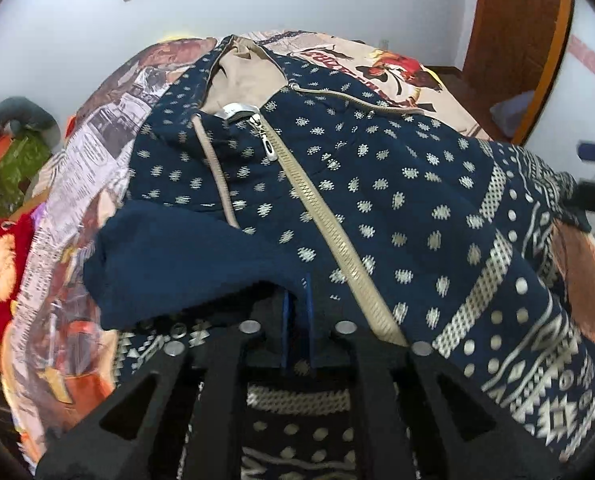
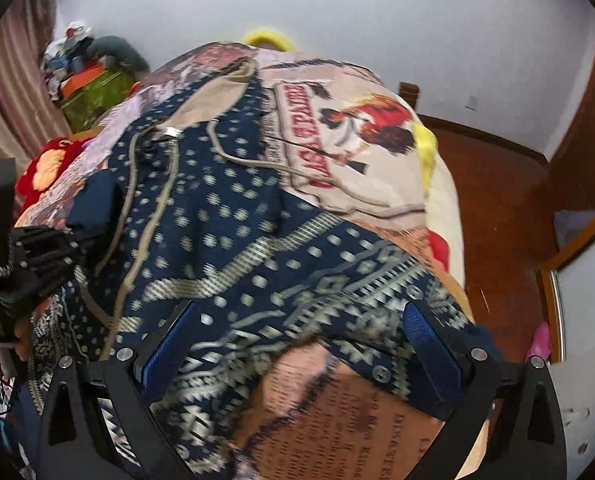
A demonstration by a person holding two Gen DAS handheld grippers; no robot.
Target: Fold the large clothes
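Note:
A navy zip hoodie with a cream pattern and a beige zipper lies spread on the bed, hood at the far end. My left gripper is shut on its plain navy sleeve cuff, held over the hoodie's front. In the right wrist view the hoodie fills the middle. My right gripper is open, its blue pads on either side of the hoodie's patterned hem edge. The left gripper shows at the left there, holding the cuff.
The bed has a printed cover with newspaper and cartoon patterns. A red plush and a cluttered pile lie at the left. A wooden floor and a door are at the right.

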